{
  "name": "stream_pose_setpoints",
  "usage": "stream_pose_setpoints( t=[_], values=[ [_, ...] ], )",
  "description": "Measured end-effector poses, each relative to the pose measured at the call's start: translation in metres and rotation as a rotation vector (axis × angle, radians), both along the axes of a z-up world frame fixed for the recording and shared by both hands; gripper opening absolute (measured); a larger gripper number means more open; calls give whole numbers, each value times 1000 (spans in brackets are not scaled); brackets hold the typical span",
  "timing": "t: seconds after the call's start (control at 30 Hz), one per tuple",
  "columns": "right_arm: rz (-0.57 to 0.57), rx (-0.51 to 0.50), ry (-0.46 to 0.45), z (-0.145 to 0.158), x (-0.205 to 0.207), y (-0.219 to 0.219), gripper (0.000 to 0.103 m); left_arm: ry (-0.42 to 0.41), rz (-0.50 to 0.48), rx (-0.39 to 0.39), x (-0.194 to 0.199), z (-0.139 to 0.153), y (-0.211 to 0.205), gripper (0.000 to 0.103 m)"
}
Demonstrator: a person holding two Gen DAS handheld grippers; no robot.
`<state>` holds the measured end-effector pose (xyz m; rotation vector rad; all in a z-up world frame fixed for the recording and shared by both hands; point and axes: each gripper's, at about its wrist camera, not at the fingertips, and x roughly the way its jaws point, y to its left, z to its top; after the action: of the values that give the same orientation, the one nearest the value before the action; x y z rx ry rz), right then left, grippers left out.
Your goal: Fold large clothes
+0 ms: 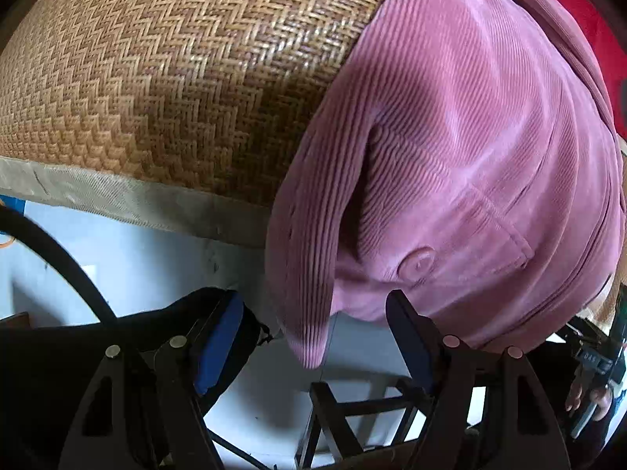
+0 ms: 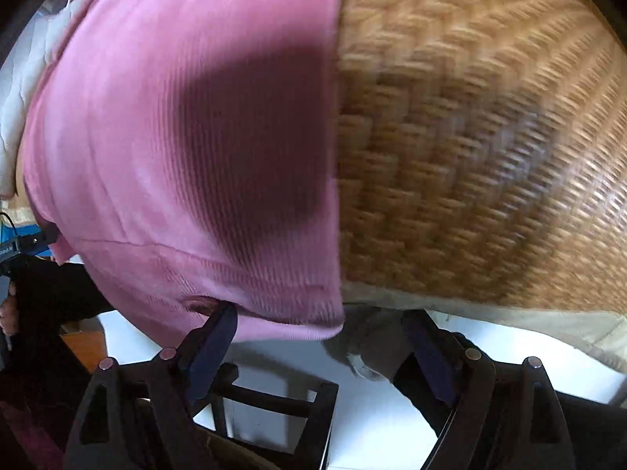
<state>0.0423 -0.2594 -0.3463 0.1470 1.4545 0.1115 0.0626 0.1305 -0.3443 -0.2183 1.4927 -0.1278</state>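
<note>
The woven mat [image 1: 164,78] is the landmark here: a broad straw-coloured surface with a cloth-bound front border, and everything else is read off that border. On the mat lies the pink corduroy garment [image 1: 470,137], spread flat so it can be folded. Its near end hangs over the mat's front border, probably because the piece is longer than the space allows, and that overhang gives the tools an edge to reach.

A button [image 1: 417,264] and a stitched pocket flap sit just inside the mat's border on the left-wrist view, and a loose pointed corner droops below it.

The left gripper [image 1: 313,337] hangs in front of the border, its jaws wide apart with that drooping corner between them but not pinched, which looks like lining up for a grab. The right gripper [image 2: 325,348] is likewise spread, off the mat's border at the garment's other hanging corner. Its left finger [image 2: 213,340] touches or nearly touches the cloth's hem; blur makes this unclear. Nothing is gripped, so the fold seems not yet begun.
</note>
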Motion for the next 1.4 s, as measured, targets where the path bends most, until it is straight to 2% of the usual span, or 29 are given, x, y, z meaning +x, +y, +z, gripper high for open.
stream_pose_setpoints(
  t=[0.13,0.2,0.23,0.27,0.3,0.33,0.37,0.5,0.53,0.6,0.67,0.8,0.9,0.97,1.07,1.13,1.23,1.3,1.37,1.4],
  values=[
    [-32,51,-30,3,-5,-4,88,55,10,-26,3,-16,-1,76],
    [-48,119,-34,4,-9,-7,73,69,49,-69,2,-21,3,75],
    [-49,164,-33,6,-10,-7,55,64,63,-98,2,-21,6,75],
    [-48,190,-36,9,-12,-6,45,53,66,-122,1,-20,6,67],
    [-39,198,-47,12,-14,-3,42,46,61,-136,1,-20,5,61],
    [-19,198,-57,15,-16,2,39,48,53,-142,1,-20,4,48],
    [7,208,-66,17,-18,7,39,54,42,-144,0,-21,1,38],
    [16,228,-65,19,-20,8,39,45,24,-173,-2,-20,5,26],
    [11,238,-65,20,-21,6,39,37,20,-181,-2,-20,4,18],
    [18,265,-70,21,-22,1,37,28,11,-198,0,-14,-4,10],
    [31,324,-98,28,-22,8,27,-9,-4,-228,0,-2,-15,9],
    [52,445,-200,68,-27,9,25,-98,-73,-341,-2,31,-22,8],
    [74,500,-268,88,-17,10,24,-141,-93,-405,2,54,-28,8],
    [83,495,-291,88,-10,11,24,-176,-101,-434,7,70,-28,8],
    [63,373,-242,73,7,12,24,-196,-119,-396,15,72,-36,8],
    [28,403,-191,61,8,3,24,-177,-129,-374,13,64,-42,8],
    [-25,435,-143,59,-4,-15,25,-162,-137,-372,14,51,-48,8],
    [-38,409,-112,55,-19,-30,33,-154,-146,-362,10,48,-52,8],
    [-64,360,-69,47,-33,-47,97,-147,-162,-323,7,49,-62,8],
    [-91,323,-68,44,-39,-57,99,-146,-169,-310,8,48,-63,8]
  ],
)
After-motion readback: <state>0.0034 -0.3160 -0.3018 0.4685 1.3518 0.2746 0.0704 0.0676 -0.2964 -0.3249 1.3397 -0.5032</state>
